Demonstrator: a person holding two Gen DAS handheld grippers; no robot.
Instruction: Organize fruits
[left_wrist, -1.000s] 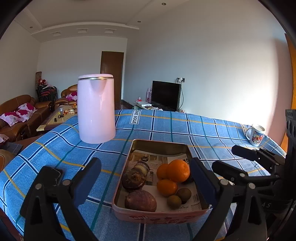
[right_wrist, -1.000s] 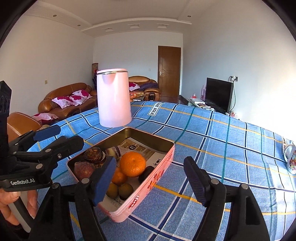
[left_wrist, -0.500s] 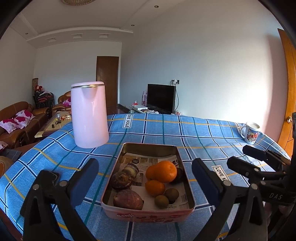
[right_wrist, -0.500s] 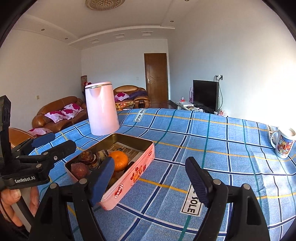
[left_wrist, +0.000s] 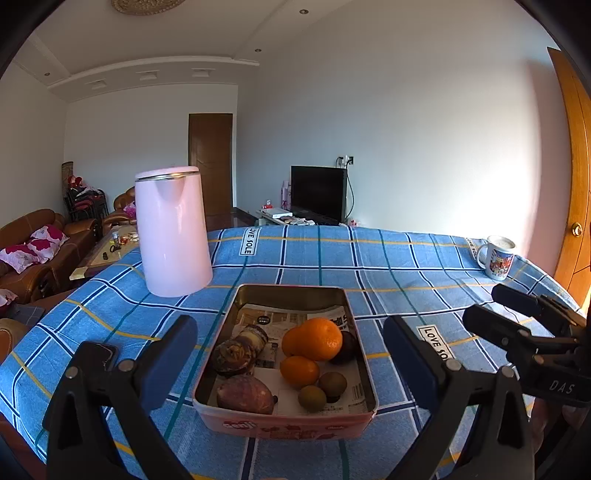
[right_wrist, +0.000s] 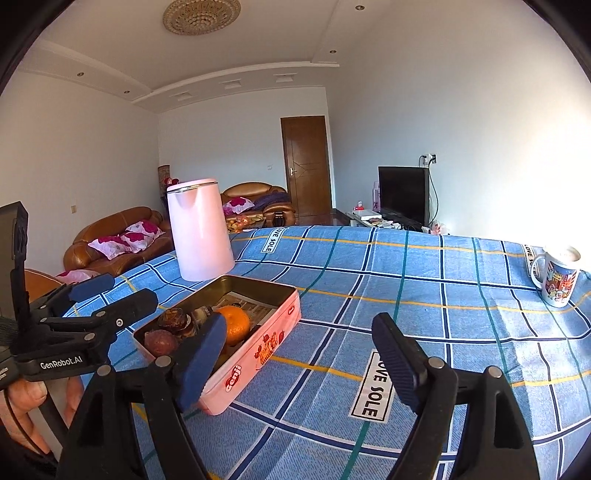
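Observation:
A pink tin tray (left_wrist: 284, 424) lined with newspaper sits on the blue checked tablecloth. It holds two oranges (left_wrist: 314, 338), two small green-brown fruits (left_wrist: 332, 384), a purple-brown fruit (left_wrist: 243, 395) and dark round fruits (left_wrist: 232, 356). My left gripper (left_wrist: 291, 362) is open and empty, held back above the tray's near end. My right gripper (right_wrist: 299, 354) is open and empty, to the right of the tray (right_wrist: 258, 354) over bare cloth. Each gripper shows in the other's view: the right one (left_wrist: 517, 325) and the left one (right_wrist: 107, 299).
A tall pink kettle (left_wrist: 171, 232) stands behind the tray on the left. A printed mug (left_wrist: 496, 256) stands at the table's far right edge, also in the right wrist view (right_wrist: 557, 277). Sofas, a door and a TV lie beyond the table.
Both grippers have drawn back and tilted up from the tray, so it looks smaller and farther away. Both stay open and empty. The fruits have not moved.

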